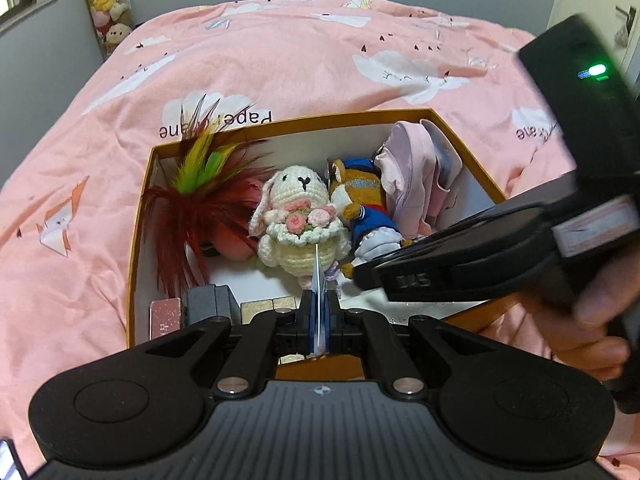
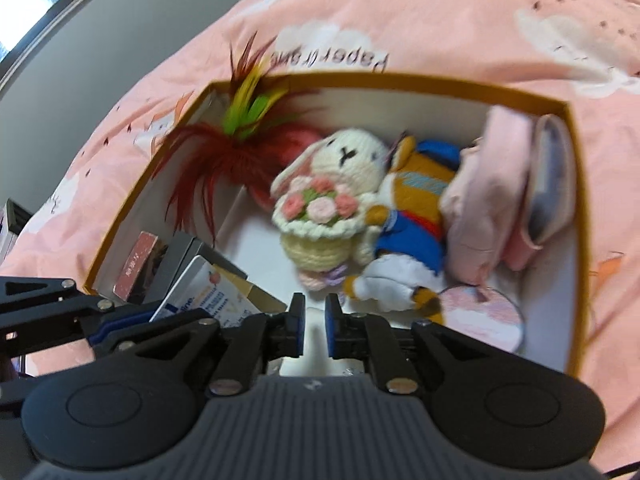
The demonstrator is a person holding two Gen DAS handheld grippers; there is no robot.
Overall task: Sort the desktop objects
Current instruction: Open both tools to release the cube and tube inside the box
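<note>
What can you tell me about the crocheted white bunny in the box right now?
The crocheted white bunny looks like cream yarn, with black stitched eyes and nose, floppy pink-lined ears and a bouquet of pink yarn roses with green leaves on a scalloped collar. It lies on its back on the floor of the orange-rimmed box, head toward the far wall. The red feather toy touches one side, the orange plush in blue the other. Neither gripper touches it.

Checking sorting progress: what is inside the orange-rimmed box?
Inside the box: feather toy, crochet bunny, orange plush, pink pouches, round pink disc, small boxes. The near edge is hidden behind the tongs.
</note>
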